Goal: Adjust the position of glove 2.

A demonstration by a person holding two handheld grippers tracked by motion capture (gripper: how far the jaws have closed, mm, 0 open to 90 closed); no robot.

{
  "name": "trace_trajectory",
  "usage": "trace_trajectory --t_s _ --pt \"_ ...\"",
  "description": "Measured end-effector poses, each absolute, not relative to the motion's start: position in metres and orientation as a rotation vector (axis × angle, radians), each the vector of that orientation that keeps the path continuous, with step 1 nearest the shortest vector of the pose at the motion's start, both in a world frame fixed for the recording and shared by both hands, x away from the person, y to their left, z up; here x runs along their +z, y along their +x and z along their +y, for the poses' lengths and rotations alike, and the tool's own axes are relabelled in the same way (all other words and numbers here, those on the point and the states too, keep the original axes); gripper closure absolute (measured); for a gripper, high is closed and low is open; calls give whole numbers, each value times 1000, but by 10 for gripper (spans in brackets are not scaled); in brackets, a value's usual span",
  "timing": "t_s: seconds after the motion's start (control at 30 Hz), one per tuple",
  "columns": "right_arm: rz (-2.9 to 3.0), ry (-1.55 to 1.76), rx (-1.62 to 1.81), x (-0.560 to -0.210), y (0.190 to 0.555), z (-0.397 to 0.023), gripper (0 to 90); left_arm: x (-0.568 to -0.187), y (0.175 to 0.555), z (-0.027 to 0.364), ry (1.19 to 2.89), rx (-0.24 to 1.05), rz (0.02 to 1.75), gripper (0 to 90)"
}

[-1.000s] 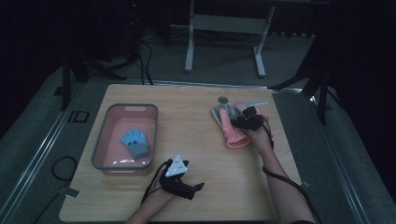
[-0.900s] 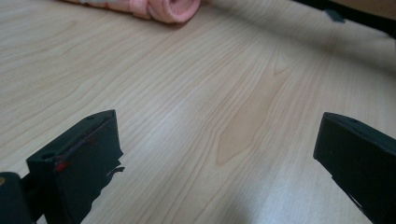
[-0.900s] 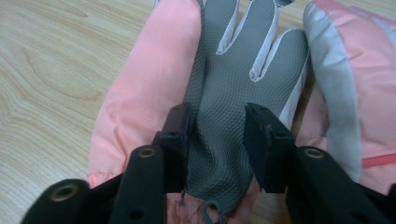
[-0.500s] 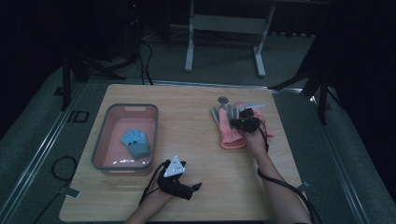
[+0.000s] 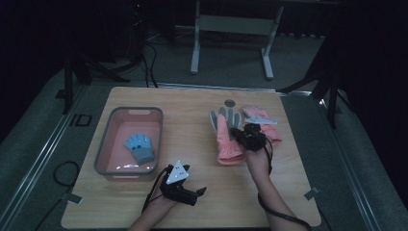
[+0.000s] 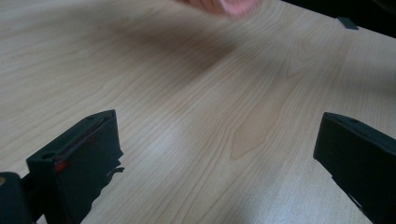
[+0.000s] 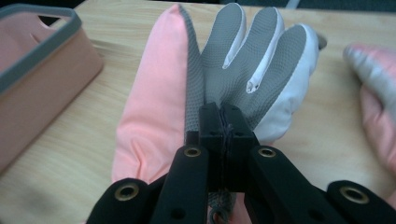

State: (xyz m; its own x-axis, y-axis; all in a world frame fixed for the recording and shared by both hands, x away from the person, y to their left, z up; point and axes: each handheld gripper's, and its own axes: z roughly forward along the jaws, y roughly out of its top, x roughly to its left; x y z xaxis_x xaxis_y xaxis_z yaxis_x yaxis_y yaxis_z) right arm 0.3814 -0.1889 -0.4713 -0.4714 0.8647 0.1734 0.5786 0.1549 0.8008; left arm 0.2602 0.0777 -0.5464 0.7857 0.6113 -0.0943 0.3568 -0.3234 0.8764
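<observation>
**Pink glove pinched at the palm edge**

Between our right tongs [image 7: 223,122] sits the pink-and-grey glove [image 7: 196,88], the jaws having just closed tight onto a fold of its grey mesh; the fabric runs forward from the tips, fingers pointing away. We judge it light, soft and floppy: it will drape and swing from one pinch, so a hold on the thicker fabric near the cuff or palm edge seems safest, clear of the thin fingertips. Beyond it to one side stands the pink basket [image 7: 44,70]; to the other, a second pink glove [image 7: 373,93].

Our left tongs [image 6: 219,154] stand wide open and empty over bare table [image 6: 196,84].

From the high view we see what the tongs' cameras miss: a blue glove [image 5: 140,147] already lying inside the basket.
</observation>
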Motion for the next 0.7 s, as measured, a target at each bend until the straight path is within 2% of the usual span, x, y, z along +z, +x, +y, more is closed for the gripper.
trace_trajectory --t_s 0.27,0.7 --pt "2086 1456 1264 -484 358 -188 885 -548 257 81 1951 319 710 9" --pt "2112 1512 1221 -517 362 -185 882 -553 250 71 1988 306 657 9"
